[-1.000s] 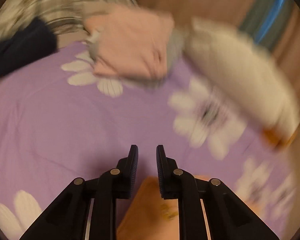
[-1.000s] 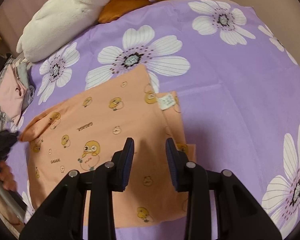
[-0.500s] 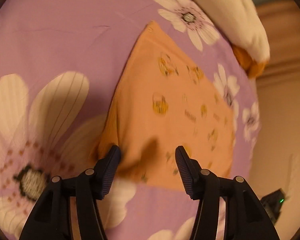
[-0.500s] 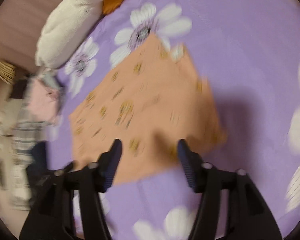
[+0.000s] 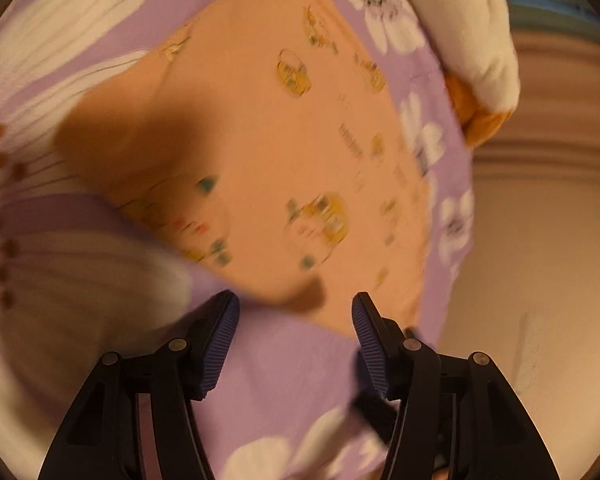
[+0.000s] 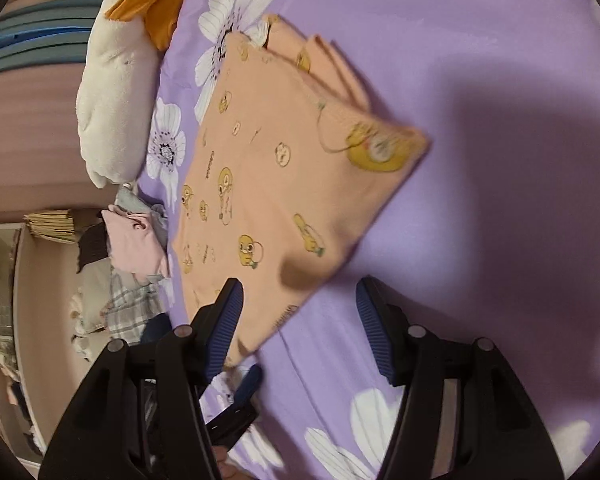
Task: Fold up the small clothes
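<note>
An orange garment (image 5: 280,140) printed with yellow ducks lies folded flat on the purple flowered bedsheet (image 5: 292,368). My left gripper (image 5: 296,310) is open just above the sheet, and the garment's near corner lies right ahead of its fingertips, with nothing pressed between them. In the right wrist view the same garment (image 6: 268,168) shows folded layers at its far end. My right gripper (image 6: 298,292) is open over the garment's near edge, which reaches in between the spread fingers. A blue-padded finger of the other gripper (image 6: 248,384) shows low beside it.
A white plush toy with an orange part (image 6: 112,92) lies along the bed's far side (image 5: 476,40). A pile of pink, grey and plaid clothes (image 6: 136,240) sits beyond the garment. The bed's edge and a beige floor (image 5: 540,280) lie to the right.
Both grippers opened from nearly shut to wide and tipped down toward the orange garment. The left view swung from the clothes pile to the garment's corner; the right view rolled.
</note>
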Demonstrator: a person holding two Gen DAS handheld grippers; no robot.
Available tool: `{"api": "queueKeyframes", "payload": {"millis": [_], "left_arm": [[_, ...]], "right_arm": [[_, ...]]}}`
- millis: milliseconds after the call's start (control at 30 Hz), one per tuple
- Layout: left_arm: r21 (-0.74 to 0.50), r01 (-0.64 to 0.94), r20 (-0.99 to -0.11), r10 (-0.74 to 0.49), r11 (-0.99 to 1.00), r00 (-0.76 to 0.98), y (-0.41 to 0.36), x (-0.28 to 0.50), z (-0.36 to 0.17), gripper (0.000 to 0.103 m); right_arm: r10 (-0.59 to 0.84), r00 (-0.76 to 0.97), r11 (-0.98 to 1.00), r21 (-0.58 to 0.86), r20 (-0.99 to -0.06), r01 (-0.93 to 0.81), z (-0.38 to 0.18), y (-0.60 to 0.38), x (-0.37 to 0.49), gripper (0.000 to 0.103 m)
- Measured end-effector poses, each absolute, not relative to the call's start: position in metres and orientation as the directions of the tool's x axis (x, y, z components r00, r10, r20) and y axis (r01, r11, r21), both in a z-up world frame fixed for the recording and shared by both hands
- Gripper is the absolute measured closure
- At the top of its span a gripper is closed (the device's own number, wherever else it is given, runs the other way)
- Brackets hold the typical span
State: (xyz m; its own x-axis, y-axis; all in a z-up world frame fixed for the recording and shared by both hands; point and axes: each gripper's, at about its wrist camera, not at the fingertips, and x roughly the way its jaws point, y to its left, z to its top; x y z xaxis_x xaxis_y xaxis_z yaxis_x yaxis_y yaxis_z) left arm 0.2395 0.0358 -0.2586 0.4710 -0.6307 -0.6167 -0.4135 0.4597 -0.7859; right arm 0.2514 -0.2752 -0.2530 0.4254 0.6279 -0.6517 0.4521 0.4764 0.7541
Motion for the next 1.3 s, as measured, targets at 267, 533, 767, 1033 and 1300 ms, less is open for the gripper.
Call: {"api": "queueKeyframes", "payload": {"millis": [267, 533, 767, 1033, 1300], "left_arm": [[-0.834, -0.368, -0.552, -0.599, 0.412, 0.580, 0.058, 0.270, -0.266, 0.046], [-0.879, -0.418, -0.463, -0.621, 0.229, 0.633, 0.094, 0.269, -0.287, 0.047], [-0.876, -0.310, -0.482, -0.639, 0.370, 0.599, 0.049, 0.297, -0.272, 0.039], [-0.849, -0.400, -0.528, -0.584, 0.346, 0.617, 0.038, 0.297, -0.284, 0.077], [-0.710, -0.382, -0.678, -0.430, 0.592, 0.596, 0.028, 0.297, -0.269, 0.090]], "right_arm": [[0.617, 0.517, 0.400, 0.803, -0.593, 0.442, -0.253, -0.279, 0.278, 0.043], [0.579, 0.595, 0.354, 0.829, -0.557, 0.432, -0.259, -0.300, 0.282, 0.053], [0.512, 0.614, 0.481, 0.793, -0.600, 0.374, -0.251, -0.280, 0.296, 0.049], [0.433, 0.602, 0.638, 0.700, -0.671, 0.321, -0.251, -0.260, 0.306, 0.065], [0.353, 0.617, 0.728, 0.621, -0.703, 0.291, -0.251, -0.259, 0.305, 0.094]]}}
